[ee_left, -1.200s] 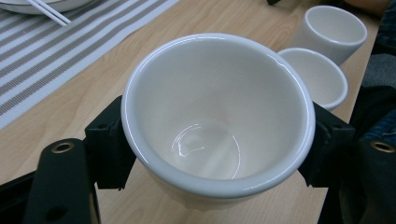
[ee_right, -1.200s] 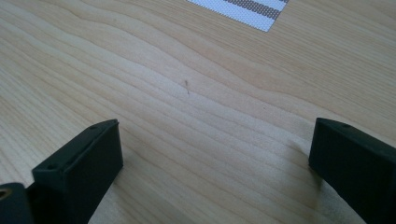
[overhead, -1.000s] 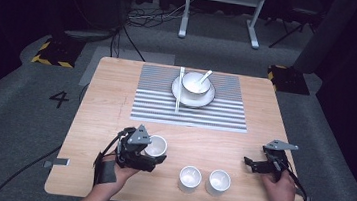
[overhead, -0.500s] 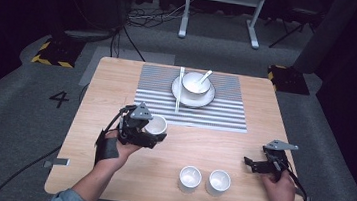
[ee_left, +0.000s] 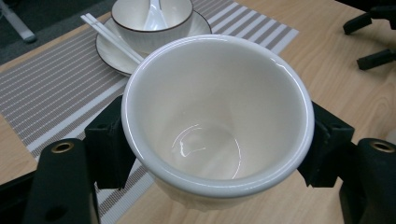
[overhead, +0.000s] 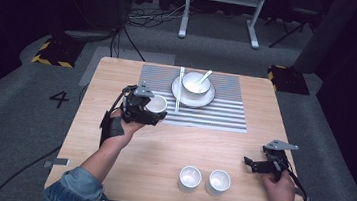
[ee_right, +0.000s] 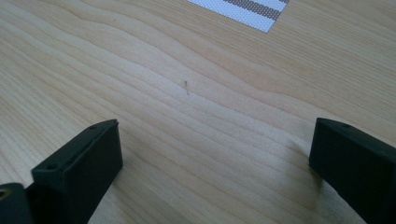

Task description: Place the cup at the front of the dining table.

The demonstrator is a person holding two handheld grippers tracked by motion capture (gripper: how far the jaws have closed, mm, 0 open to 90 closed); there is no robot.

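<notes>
left gripper [overhead: 151, 111]: jaws clamped on the white cup [overhead: 156, 104], one pad either side of its wall, mouth up; clear in the left gripper view [ee_left: 217, 116].
cup location: held off the wooden table [overhead: 161, 149], at the left front corner of the striped placemat [overhead: 225, 113].
key relation: bowl with spoon [overhead: 196, 82] on its plate [overhead: 192, 96] sits ahead and to the right of the held cup; chopsticks [overhead: 180, 88] lie between, long axis pointing away from the person.
likely next: set the cup on the mat left of the chopsticks; risk is clipping them.
right gripper [overhead: 255, 165]: jaws spread, nothing between, low over bare wood [ee_right: 196, 107] at the right edge.
other cups: two white cups [overhead: 204, 179] side by side near the front edge, closer to the right hand.
</notes>
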